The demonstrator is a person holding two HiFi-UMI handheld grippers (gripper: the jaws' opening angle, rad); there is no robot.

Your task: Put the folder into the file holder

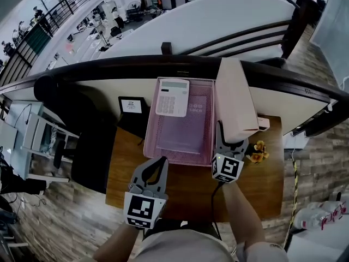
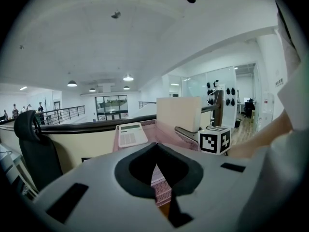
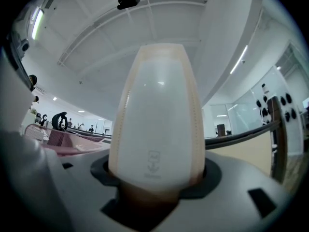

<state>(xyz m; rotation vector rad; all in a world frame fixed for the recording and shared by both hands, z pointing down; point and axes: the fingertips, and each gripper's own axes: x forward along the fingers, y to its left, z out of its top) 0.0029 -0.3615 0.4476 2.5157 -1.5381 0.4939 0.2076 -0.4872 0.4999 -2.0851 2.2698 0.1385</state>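
The folder (image 1: 234, 100) is a thick beige one that stands upright at the right edge of the pink mesh file holder (image 1: 180, 158). My right gripper (image 1: 232, 136) is shut on its lower end, and in the right gripper view the folder (image 3: 157, 120) fills the space between the jaws. A white calculator (image 1: 172, 97) lies at the far end of the file holder. My left gripper (image 1: 162, 161) hovers at the holder's near left corner, shut and holding nothing. The left gripper view shows the calculator (image 2: 131, 135), the folder (image 2: 178, 112) and the pink mesh beyond the closed tips.
The wooden desk (image 1: 125, 184) ends at a cream partition and a dark curved railing (image 1: 163, 64). A black chair (image 1: 87, 141) stands to the left. A small framed card (image 1: 132, 106) sits left of the holder, and a small yellow toy (image 1: 257, 152) lies to its right.
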